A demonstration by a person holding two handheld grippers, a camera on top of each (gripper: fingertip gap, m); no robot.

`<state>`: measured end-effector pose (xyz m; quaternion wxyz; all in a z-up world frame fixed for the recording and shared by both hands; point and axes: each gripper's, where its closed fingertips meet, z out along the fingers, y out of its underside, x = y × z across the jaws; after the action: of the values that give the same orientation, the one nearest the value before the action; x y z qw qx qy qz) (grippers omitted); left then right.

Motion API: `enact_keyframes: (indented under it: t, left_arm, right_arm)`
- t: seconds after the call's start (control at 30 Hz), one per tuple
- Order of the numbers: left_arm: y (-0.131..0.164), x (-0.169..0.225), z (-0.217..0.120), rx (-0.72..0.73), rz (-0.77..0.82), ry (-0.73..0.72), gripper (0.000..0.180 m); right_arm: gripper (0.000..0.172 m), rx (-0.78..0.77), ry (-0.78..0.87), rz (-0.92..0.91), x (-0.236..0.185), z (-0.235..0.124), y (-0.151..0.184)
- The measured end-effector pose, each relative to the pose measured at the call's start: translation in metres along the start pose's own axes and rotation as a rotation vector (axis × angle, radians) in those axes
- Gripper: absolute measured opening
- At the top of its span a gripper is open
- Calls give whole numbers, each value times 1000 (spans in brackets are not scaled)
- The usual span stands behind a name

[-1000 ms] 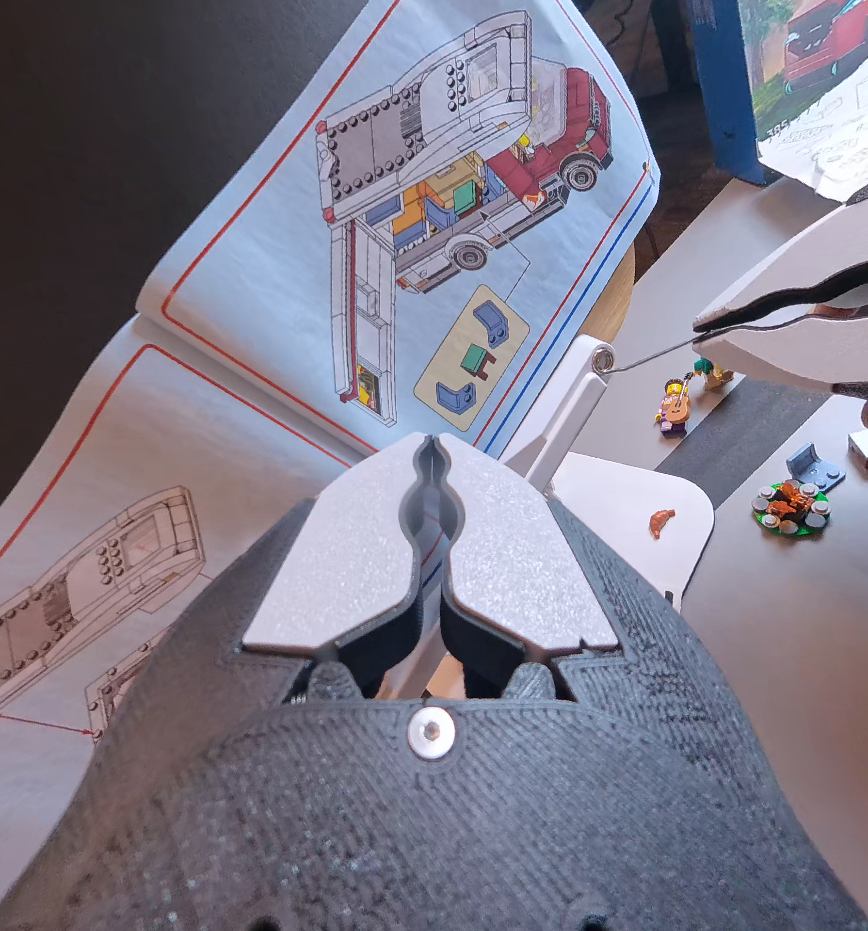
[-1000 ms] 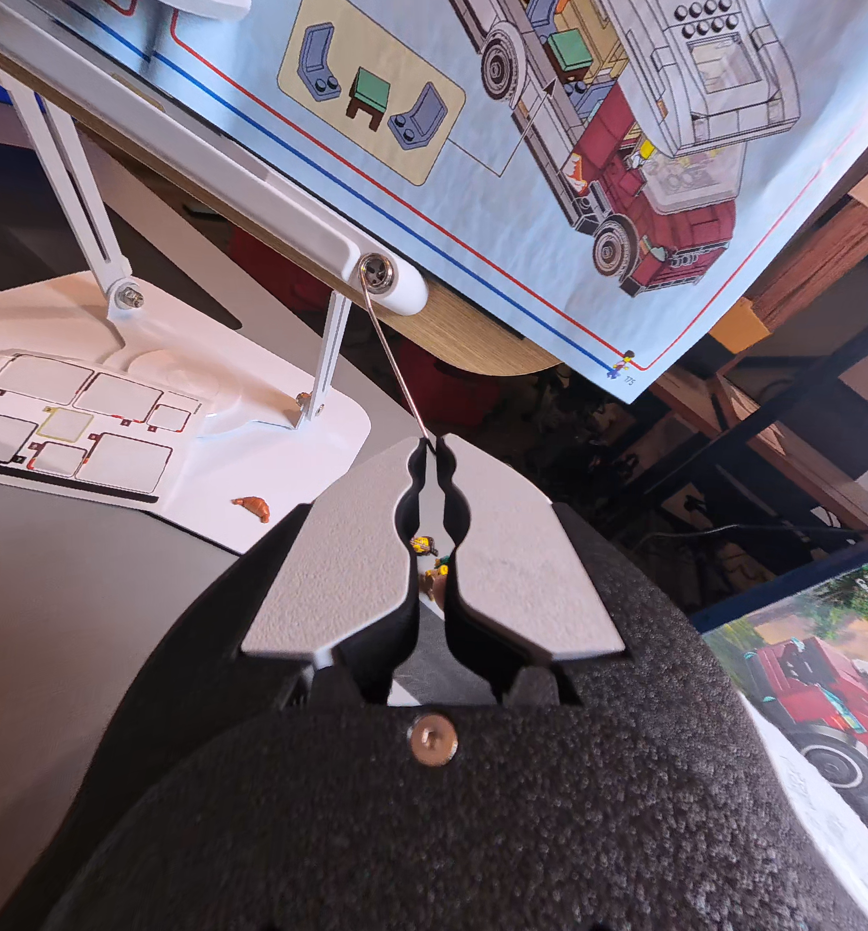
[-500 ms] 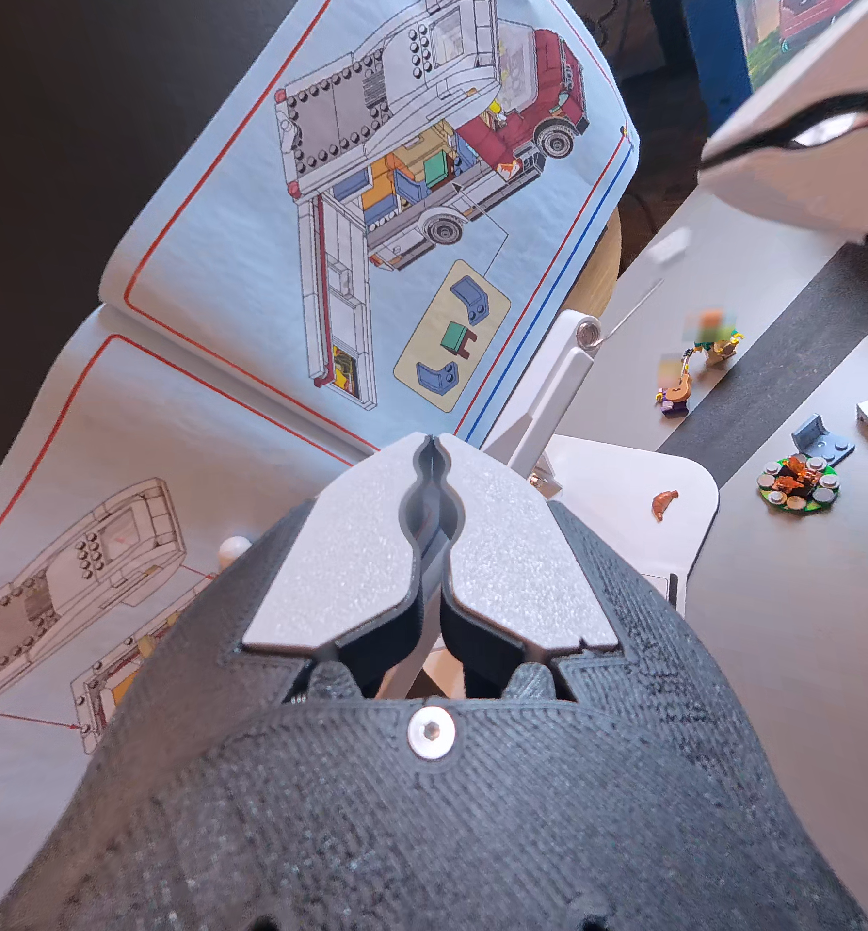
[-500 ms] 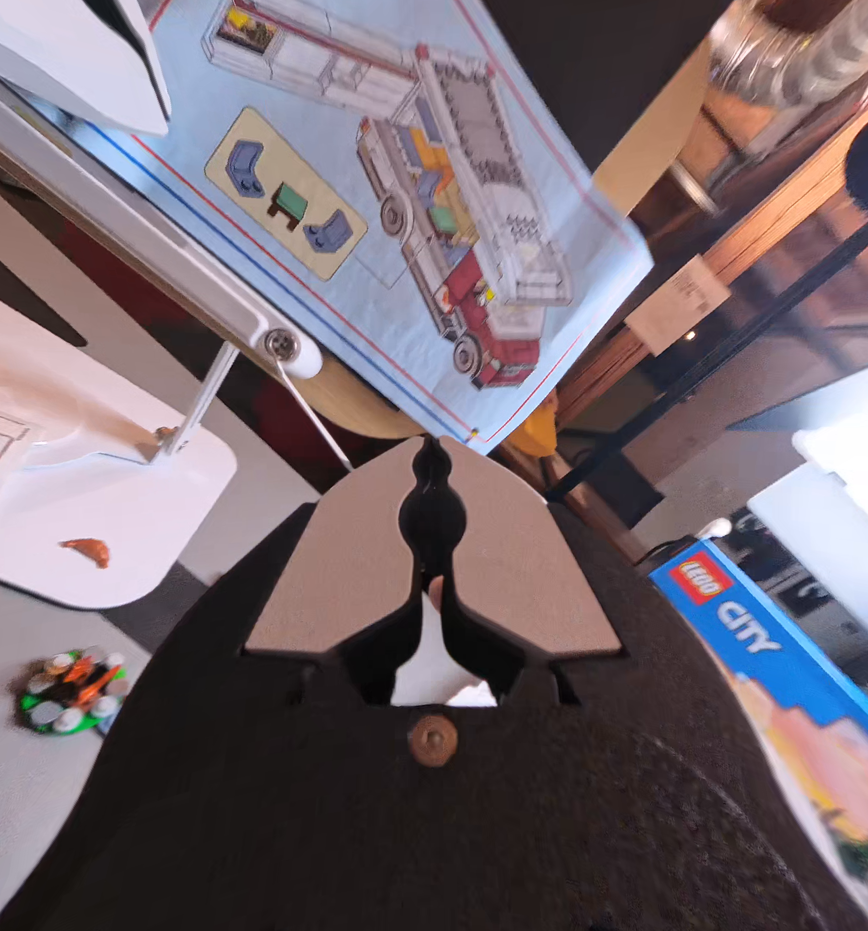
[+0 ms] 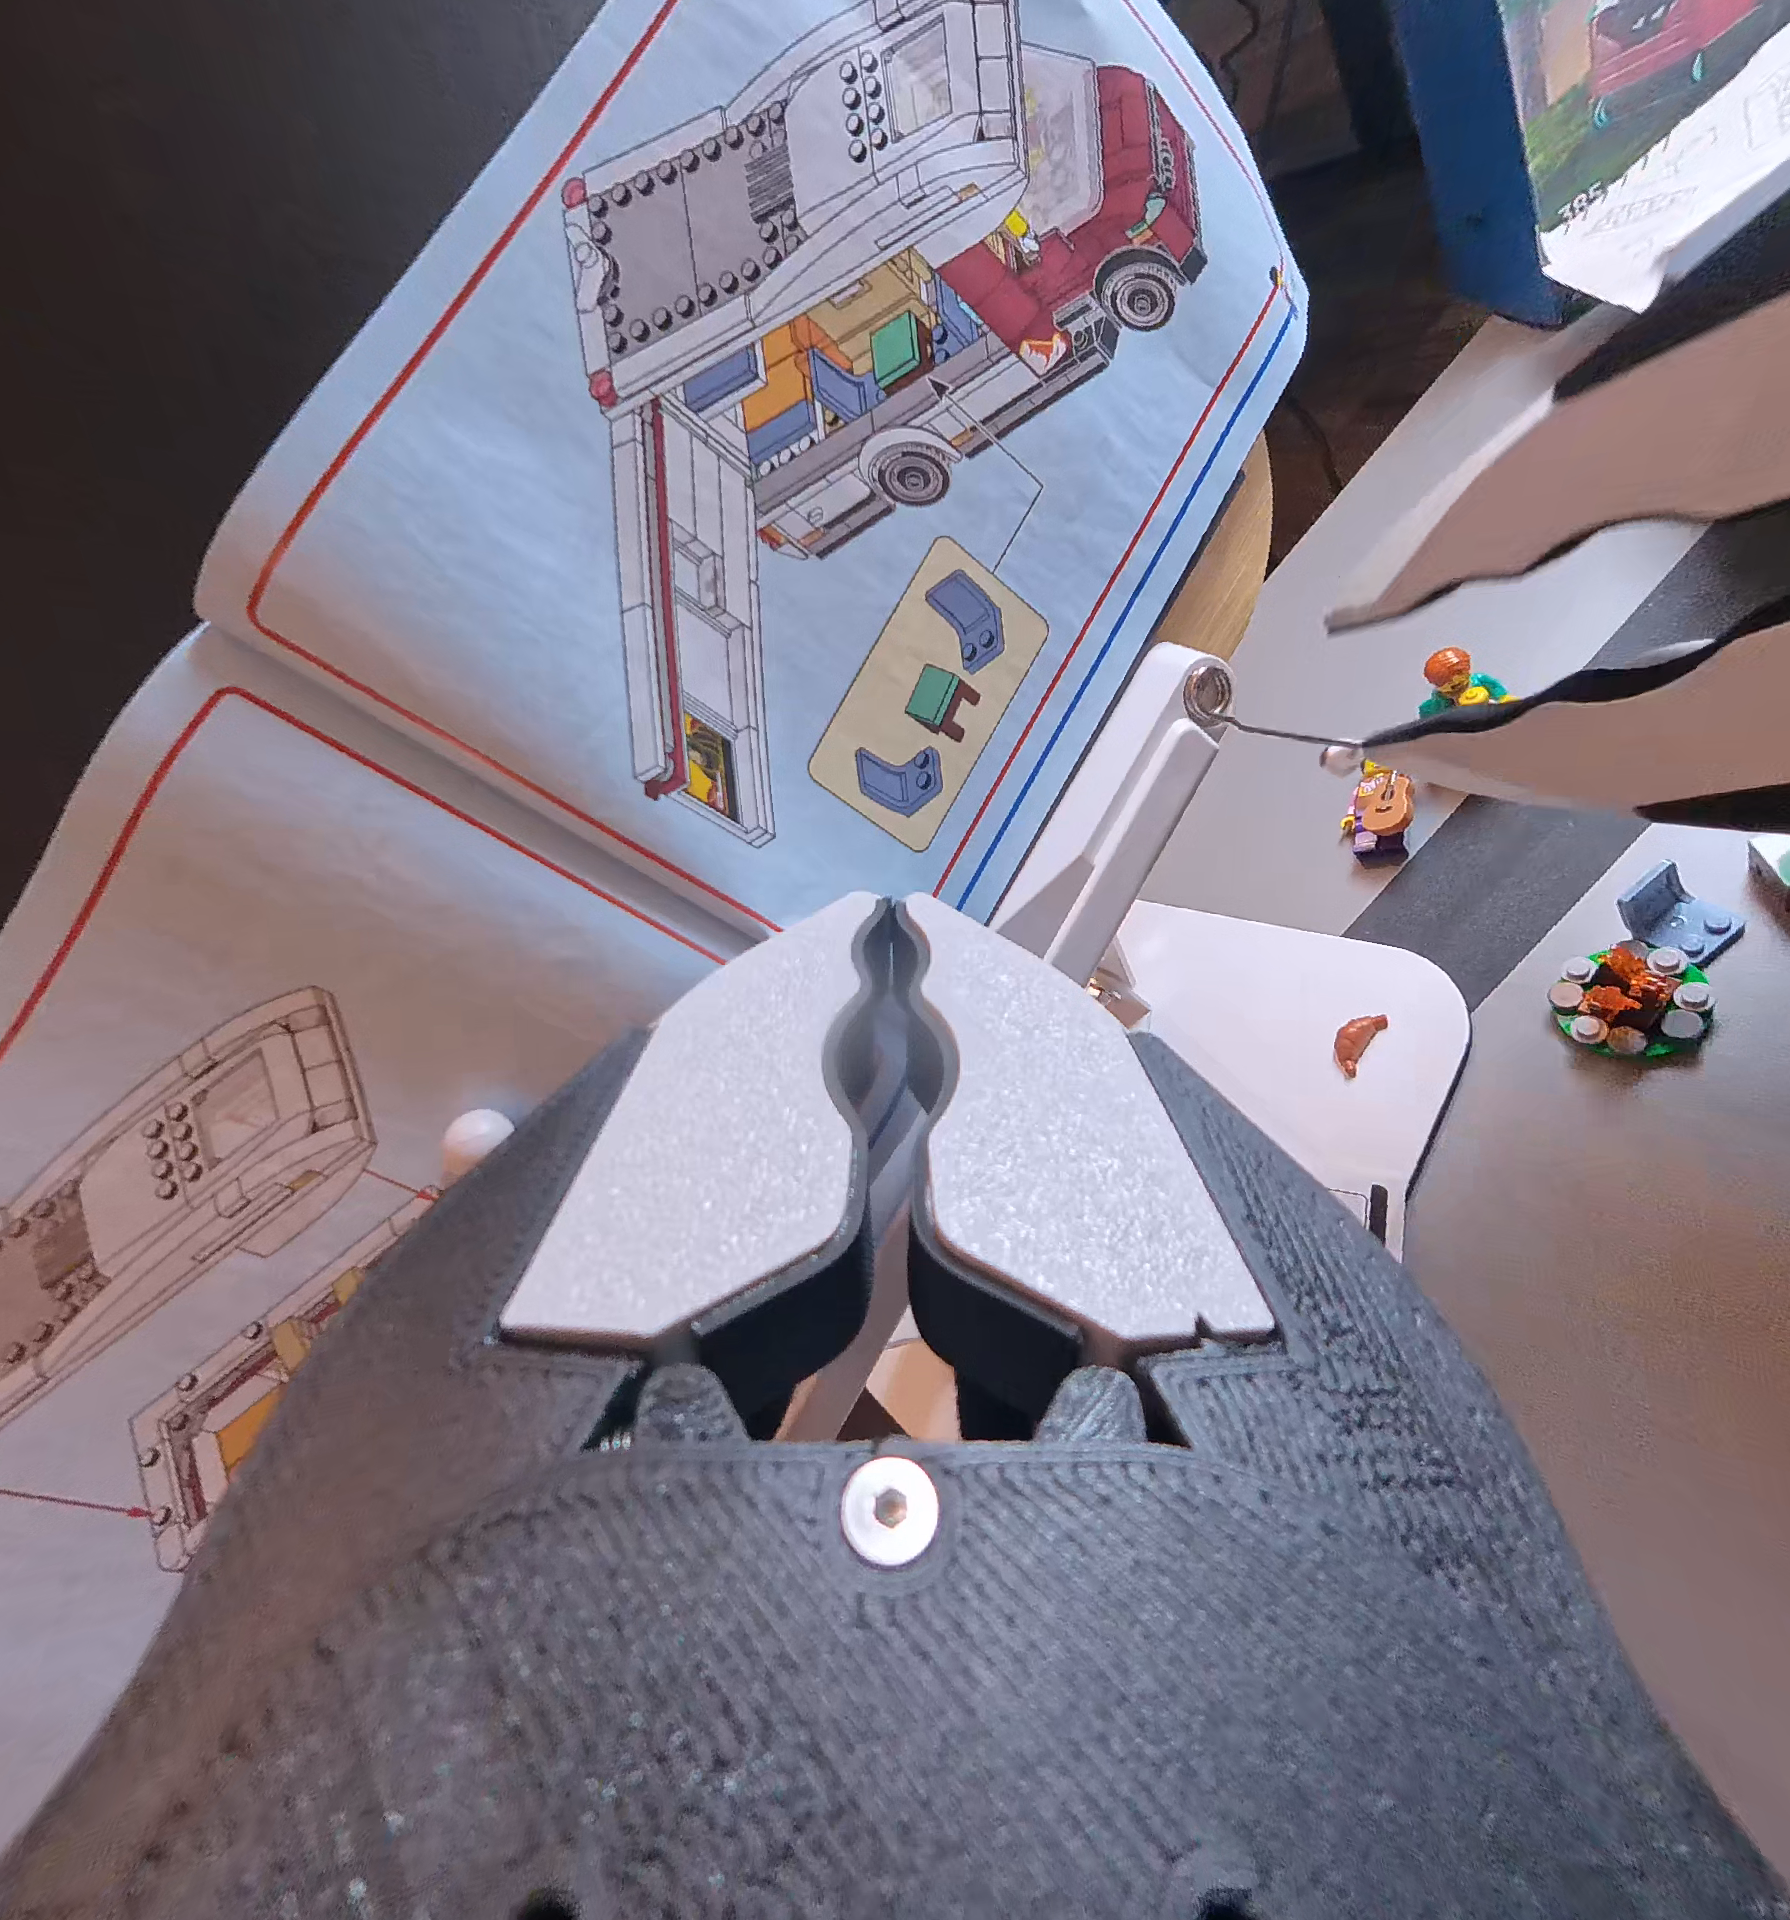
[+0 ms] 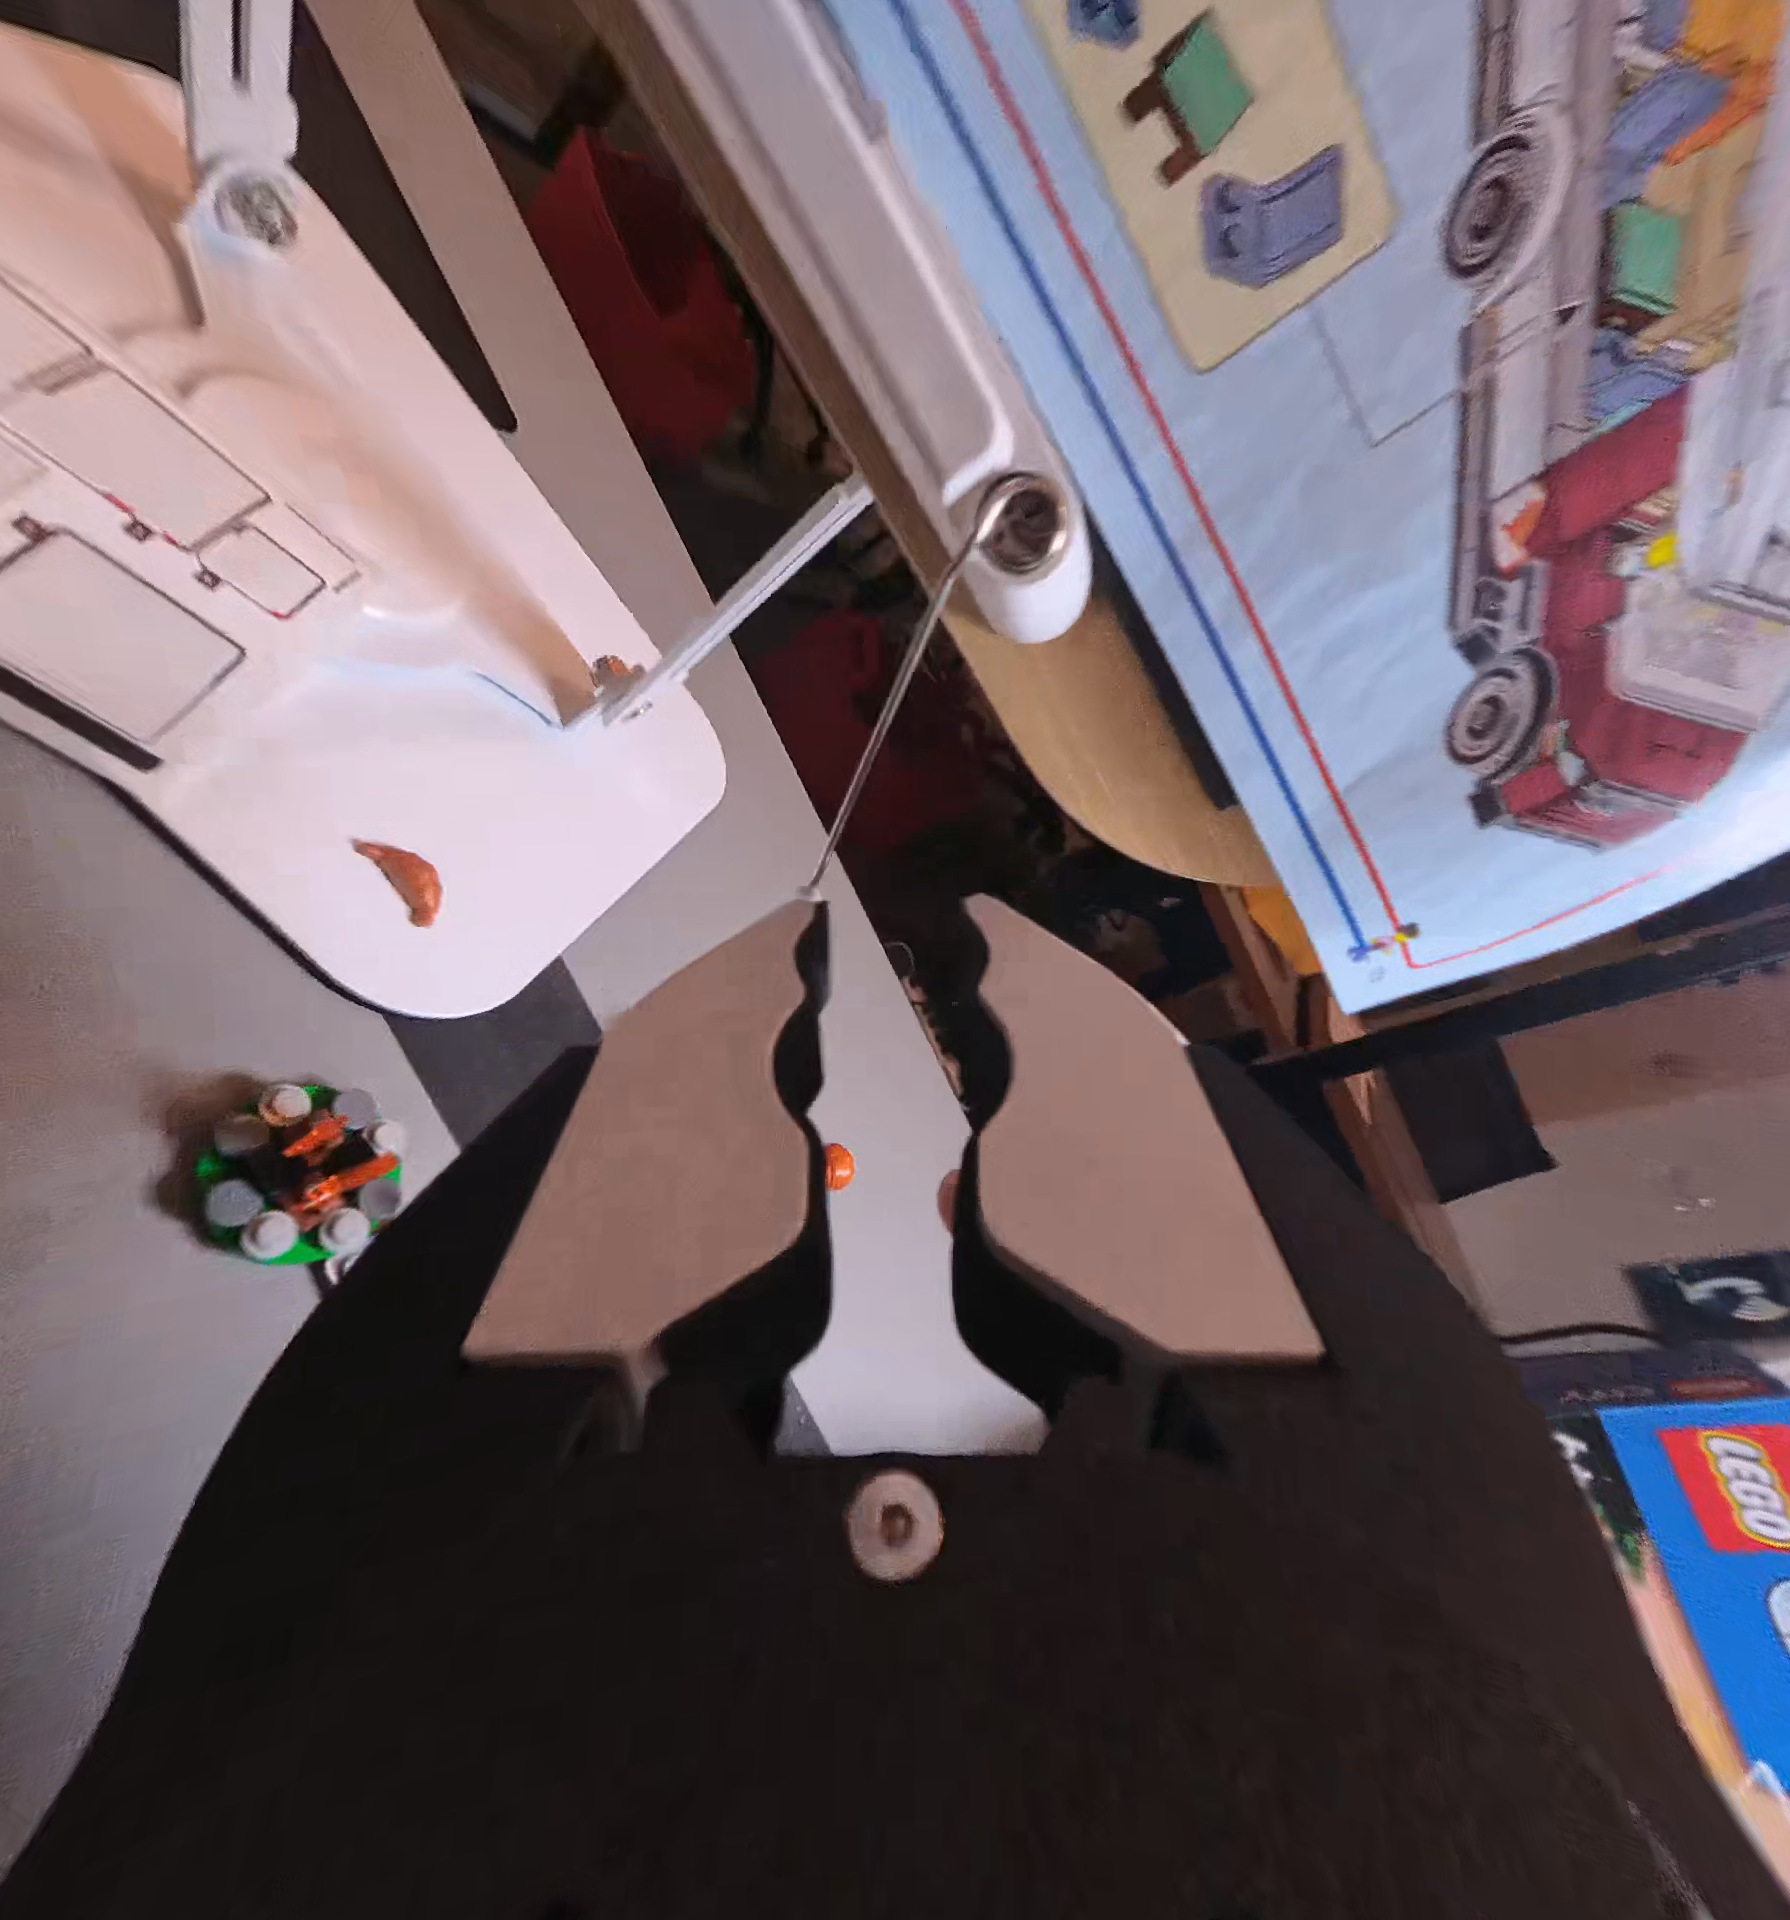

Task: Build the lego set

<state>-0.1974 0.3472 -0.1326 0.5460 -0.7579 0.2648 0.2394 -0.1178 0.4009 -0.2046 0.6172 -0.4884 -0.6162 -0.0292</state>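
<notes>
The left gripper (image 5: pixel 893 914) has its fingers pressed together at the lower edge of the open instruction booklet (image 5: pixel 662 582); whether paper is pinched between them is hidden. The right gripper (image 6: pixel 896 914) stands narrowly open, its left fingertip (image 6: pixel 803 920) touching the book stand's (image 6: pixel 1016 561) thin metal page-holder wire (image 6: pixel 891 707), whose tip is hard to make out. The right view is blurred.

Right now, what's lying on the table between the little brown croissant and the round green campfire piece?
Nothing lies between the croissant and the campfire piece: only the white stand base's edge, then bare grey table. The left wrist view shows it best.
</notes>
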Motion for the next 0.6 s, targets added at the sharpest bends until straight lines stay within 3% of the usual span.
enact_keyframes:
  t: [0.03,0.2,0.3,0.4,0.43,0.47,0.5,0.53,0.6]
  left_arm:
    - [0,0,0,-3,0,1,0]
    - [-1,1,1,12,-21,11,0]
    - [-1,1,0,19,-32,12,0]
    - [-1,1,0,22,-49,14,0]
    - [-1,1,0,23,-52,15,0]
    - [-1,1,0,24,-54,16,0]
    - [-1,1,0,24,-57,17,0]
    - [-1,1,0,23,-59,18,0]
    - [-1,1,1,21,-63,18,0]
  right_arm:
    - [0,-10,21,-50,0,3,1]
    - [0,56,115,-63,26,-22,-24]
    - [0,99,-22,56,17,-30,-35]
    - [48,67,-162,235,-11,-21,-37]
    - [55,36,-187,278,-20,-14,-33]
    - [50,5,-164,294,-23,-6,-27]
    - [32,-21,-108,279,-21,2,-19]
    - [2,-29,-44,245,-15,7,-14]
    - [0,-47,35,195,-1,6,-7]
